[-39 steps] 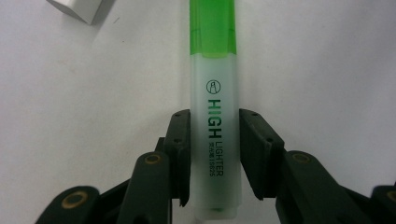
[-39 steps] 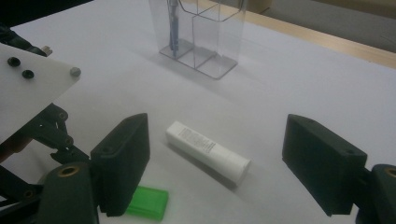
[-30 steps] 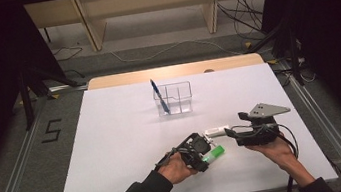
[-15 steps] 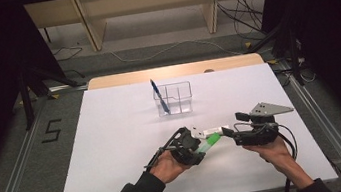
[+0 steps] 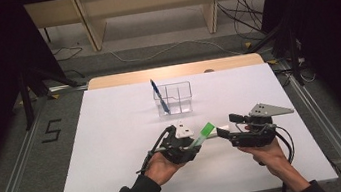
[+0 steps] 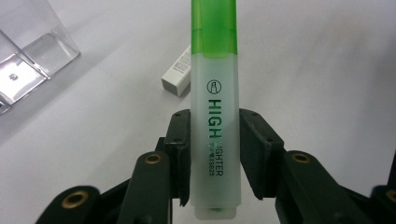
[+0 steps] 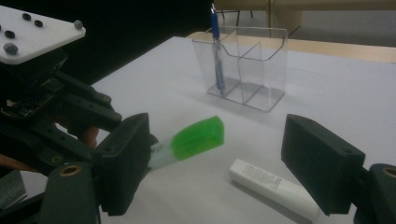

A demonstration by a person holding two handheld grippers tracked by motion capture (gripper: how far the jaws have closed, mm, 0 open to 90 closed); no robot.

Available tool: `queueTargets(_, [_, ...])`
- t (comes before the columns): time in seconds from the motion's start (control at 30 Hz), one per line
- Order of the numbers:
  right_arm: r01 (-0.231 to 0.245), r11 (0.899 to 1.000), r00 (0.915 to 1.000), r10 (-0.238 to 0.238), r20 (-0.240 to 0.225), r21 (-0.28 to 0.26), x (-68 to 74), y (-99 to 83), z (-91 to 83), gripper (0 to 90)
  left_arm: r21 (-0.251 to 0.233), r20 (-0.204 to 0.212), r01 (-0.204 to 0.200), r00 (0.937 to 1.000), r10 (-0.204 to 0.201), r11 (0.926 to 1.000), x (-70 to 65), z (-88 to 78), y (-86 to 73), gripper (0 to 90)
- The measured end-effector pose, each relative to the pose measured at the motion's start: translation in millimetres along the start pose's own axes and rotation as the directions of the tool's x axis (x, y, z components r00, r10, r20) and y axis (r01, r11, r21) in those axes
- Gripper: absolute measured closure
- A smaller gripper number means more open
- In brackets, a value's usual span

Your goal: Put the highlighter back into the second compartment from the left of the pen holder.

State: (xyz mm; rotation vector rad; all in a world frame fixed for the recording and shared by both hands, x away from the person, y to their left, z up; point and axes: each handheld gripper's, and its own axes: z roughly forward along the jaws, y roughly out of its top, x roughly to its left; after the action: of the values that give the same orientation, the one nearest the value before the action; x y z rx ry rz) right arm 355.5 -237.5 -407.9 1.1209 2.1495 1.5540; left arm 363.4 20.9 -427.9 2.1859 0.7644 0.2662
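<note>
left gripper clenched on green highlighter by its barrel, cap end free, raised off the white tabletop toward its near edge; right gripper jaws released over a white eraser, likely next pick.

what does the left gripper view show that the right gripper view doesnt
Left gripper view alone: the print HIGHLIGHTER down the highlighter barrel, and its own jaws pressed on both sides of that barrel.

Right gripper view alone: the blue pen standing in the clear organizer, the left gripper seen from outside, and the right gripper with its jaws wide apart and nothing between them.

Both: the highlighter with its green cap, the white eraser lying on the white table, and part of the organizer.
</note>
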Motion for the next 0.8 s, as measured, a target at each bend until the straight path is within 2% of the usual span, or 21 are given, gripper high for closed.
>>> queueTargets(0.17, [-0.017, 1.000, 0.9996, 0.017, -0.022, 0.000, 6.2, 0.1, 6.0, 25.1, -0.050, -0.014, 0.030, 0.9994, -0.031, 0.9983, 2.7, -5.8, -2.6, 66.1])
queueTargets(0.27, [-0.041, 0.999, 0.9983, 0.041, -0.041, -0.008, 8.5, 0.2, 11.1, 25.6, -0.057, -0.015, 0.031, 0.9994, -0.032, 0.9979, 2.4, -8.1, -3.6, 66.0])
queueTargets(0.53, [-0.081, 0.997, 0.9934, 0.080, -0.082, -0.008, 16.0, 1.6, 28.1, 26.9, -0.125, -0.035, 0.040, 0.9984, -0.045, 0.9913, -0.4, -14.5, -5.1, 66.1])
queueTargets(0.73, [-0.091, 0.996, 0.9918, 0.088, -0.092, -0.022, 21.3, 4.3, 37.2, 31.0, -0.148, -0.039, 0.042, 0.9981, -0.048, 0.9882, -2.1, -16.0, -5.8, 66.1])
queueTargets(0.8, [-0.107, 0.994, 0.9893, 0.104, -0.102, -0.020, 22.5, 4.4, 40.5, 32.6, -0.157, -0.035, 0.046, 0.9980, -0.052, 0.9865, -2.5, -16.5, -6.0, 66.1])
